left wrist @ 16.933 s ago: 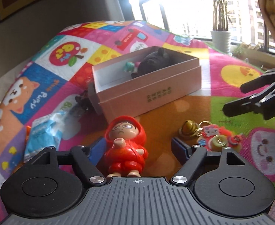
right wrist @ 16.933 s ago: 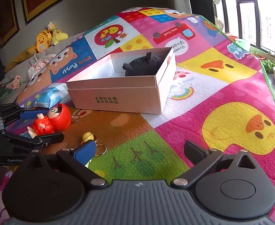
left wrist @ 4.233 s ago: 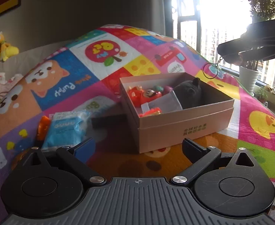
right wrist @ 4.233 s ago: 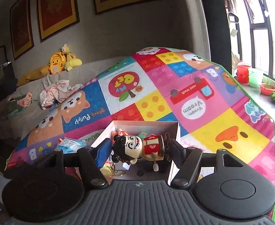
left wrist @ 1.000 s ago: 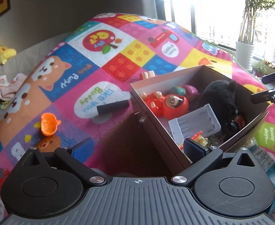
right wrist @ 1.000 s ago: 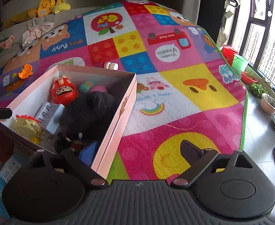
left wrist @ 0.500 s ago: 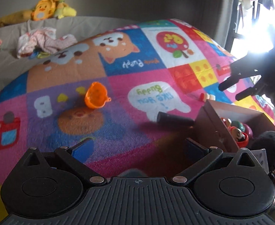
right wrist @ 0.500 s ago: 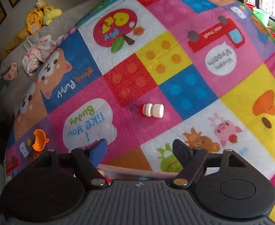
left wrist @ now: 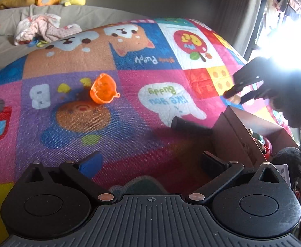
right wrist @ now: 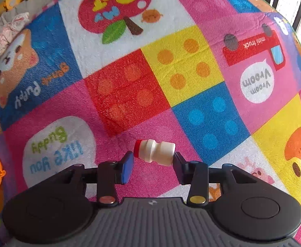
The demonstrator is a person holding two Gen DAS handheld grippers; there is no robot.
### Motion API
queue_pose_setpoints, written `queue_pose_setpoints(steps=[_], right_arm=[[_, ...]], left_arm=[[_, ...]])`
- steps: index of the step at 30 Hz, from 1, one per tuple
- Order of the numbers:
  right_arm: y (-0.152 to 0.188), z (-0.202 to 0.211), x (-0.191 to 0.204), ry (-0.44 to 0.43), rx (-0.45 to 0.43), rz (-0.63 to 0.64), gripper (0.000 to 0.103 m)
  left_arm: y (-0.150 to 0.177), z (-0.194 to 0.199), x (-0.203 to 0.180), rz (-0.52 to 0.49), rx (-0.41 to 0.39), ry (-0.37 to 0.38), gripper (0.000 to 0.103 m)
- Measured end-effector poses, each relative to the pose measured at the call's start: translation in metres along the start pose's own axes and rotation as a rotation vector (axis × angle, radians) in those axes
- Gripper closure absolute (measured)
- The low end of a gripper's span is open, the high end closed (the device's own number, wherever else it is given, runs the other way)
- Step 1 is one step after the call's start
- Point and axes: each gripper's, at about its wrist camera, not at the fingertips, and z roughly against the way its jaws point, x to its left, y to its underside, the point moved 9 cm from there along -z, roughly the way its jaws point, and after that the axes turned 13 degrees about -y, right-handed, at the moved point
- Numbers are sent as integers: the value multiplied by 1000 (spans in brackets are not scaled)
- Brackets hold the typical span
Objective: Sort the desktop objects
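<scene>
Mat: woven-textured play mat (right wrist: 191, 123), bright cartoon squares, used here as the landmark.
Bottle: tiny white plastic bottle (right wrist: 157, 152) with a waisted neck and a red cap, lying on its side on a pink square of the mat.
Bottle axis: long axis runs across the right wrist view, red cap toward the left, flat base toward the right.
Right gripper: right gripper (right wrist: 153, 161) low over the mat, jaws closing with the bottle between them; the black pad meets the base, the blue pad sits at the cap end.
Left gripper: left gripper (left wrist: 152, 160) jaws wide apart, holding nothing, above the mat.
Funnel: orange translucent plastic funnel (left wrist: 102, 91), tipped over on a purple square of the mat.
Cylinder: short matte black cylinder (left wrist: 189, 126) lying on the mat, against the box.
Box: cardboard box (left wrist: 236, 135) standing on the mat, toys inside.
</scene>
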Motion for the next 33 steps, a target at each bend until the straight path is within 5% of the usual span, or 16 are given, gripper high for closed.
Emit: queue_pose_setpoints(steps=[6,10,14,21,25,33], right_arm=[[53,128,8,-176,-128,47,62],[119,199,-7,-126,-179,155,61],[186,231,-24,-154,-137,124,61],[269,200,-29,-279,-2,38,61],[273,172,-28,-298,5,21,61],[243,140,-19,-323,-16,67,61]], left_arm=[[0,3,-1,-16,-26,-28,0],[-1,13,-6,-57,-67,-29,0],[1,41,-25,-164,-101,38,0],[19,98,-78,-427,-138,248,0],[40,93,-97,-554,-127,199,0],[33,46,-98,-559,-85,61,0]])
